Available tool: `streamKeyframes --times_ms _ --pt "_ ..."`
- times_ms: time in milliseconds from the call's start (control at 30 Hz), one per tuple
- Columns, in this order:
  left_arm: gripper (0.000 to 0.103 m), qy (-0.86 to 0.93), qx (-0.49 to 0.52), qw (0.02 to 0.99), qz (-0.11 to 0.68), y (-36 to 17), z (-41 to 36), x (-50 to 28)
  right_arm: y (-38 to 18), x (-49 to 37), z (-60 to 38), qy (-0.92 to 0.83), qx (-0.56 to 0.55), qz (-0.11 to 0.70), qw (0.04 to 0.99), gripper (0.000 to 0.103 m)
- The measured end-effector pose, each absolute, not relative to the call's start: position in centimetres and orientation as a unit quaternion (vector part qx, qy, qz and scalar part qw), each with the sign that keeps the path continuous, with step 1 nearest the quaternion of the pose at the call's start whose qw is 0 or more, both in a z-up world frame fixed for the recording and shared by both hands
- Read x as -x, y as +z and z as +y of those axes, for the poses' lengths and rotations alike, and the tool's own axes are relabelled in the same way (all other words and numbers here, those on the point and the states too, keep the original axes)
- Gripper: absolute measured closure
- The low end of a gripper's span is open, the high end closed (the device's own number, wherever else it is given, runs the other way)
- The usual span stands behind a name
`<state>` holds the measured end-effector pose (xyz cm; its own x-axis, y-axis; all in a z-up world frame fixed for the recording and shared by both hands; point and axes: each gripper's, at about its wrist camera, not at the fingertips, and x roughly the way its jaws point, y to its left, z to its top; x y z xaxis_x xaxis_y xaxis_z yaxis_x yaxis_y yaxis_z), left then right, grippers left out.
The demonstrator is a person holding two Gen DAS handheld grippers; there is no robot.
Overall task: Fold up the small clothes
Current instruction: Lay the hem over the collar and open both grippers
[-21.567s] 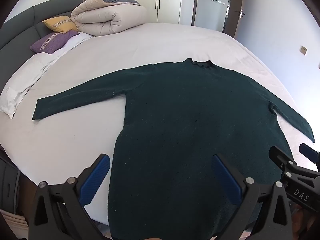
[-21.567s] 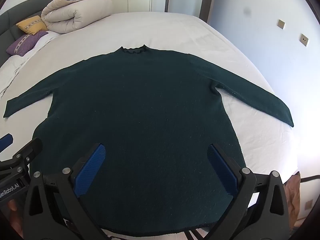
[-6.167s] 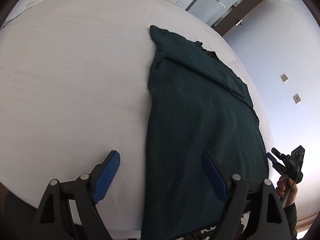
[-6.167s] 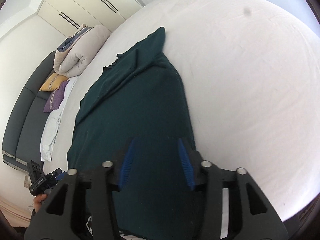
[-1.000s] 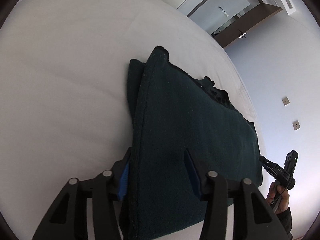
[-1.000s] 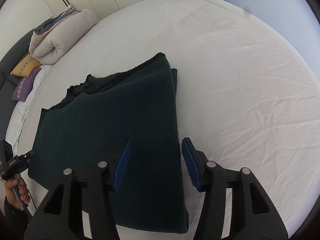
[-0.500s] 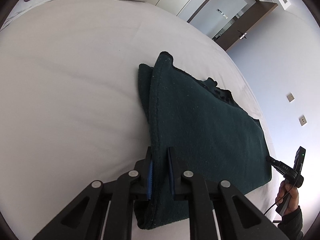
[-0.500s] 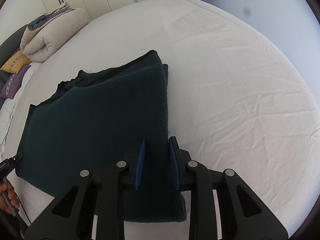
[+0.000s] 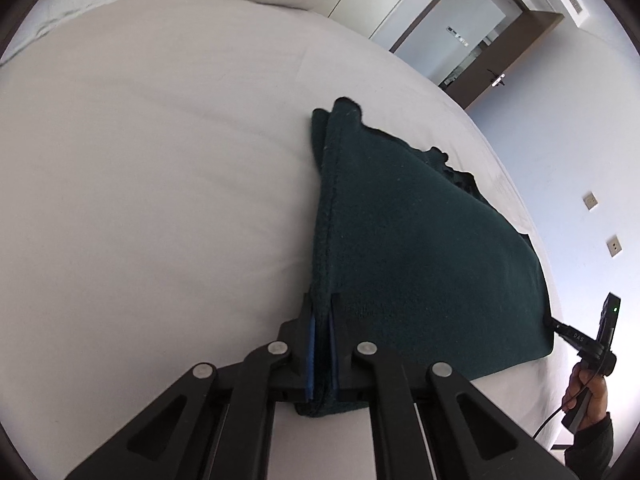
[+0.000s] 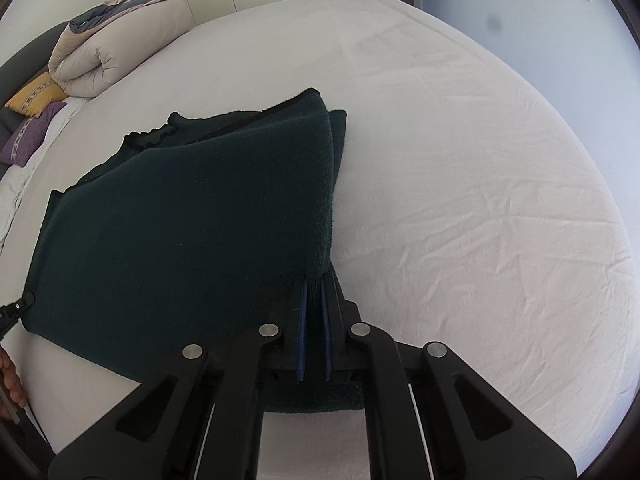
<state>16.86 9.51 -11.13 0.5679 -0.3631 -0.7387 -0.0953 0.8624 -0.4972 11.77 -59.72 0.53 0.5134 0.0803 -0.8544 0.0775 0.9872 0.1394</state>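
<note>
A dark green sweater (image 9: 420, 248) lies folded in half on the white bed, its collar at the far edge. My left gripper (image 9: 321, 316) is shut on the near left corner of its folded edge. My right gripper (image 10: 314, 284) is shut on the near right corner of the same sweater (image 10: 192, 216). Both near corners are lifted slightly off the sheet. The right gripper also shows at the far right of the left wrist view (image 9: 560, 326), at the sweater's corner. The left gripper's tip shows at the left edge of the right wrist view (image 10: 20, 306).
The white bed sheet (image 10: 460, 168) spreads around the sweater. A rolled beige duvet (image 10: 116, 44) and yellow and purple pillows (image 10: 32, 116) lie at the headboard end. A door (image 9: 472, 60) and wall sockets stand beyond the bed.
Both grippers have closed from open onto the near corners of the folded sweater and now hold them slightly raised.
</note>
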Motion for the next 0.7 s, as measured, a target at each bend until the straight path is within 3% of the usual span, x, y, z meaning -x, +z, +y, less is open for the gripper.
streamKeyframes --times_ms 200,267,700 --pt "0.096 -0.094 0.265 0.842 0.461 -11.4 9.9 -17.4 0.2 -11.2 -62.1 0.012 -0.173 0.492 0.853 0.098" --pt "0.092 -0.098 0.276 0.836 0.463 -11.7 10.3 -17.6 0.4 -10.7 -62.2 0.013 -0.176 0.491 0.853 0.098" --pt "0.092 -0.102 0.261 0.838 0.469 -11.8 9.8 -18.2 -1.2 -8.5 -64.3 0.004 -0.233 0.499 0.835 0.101"
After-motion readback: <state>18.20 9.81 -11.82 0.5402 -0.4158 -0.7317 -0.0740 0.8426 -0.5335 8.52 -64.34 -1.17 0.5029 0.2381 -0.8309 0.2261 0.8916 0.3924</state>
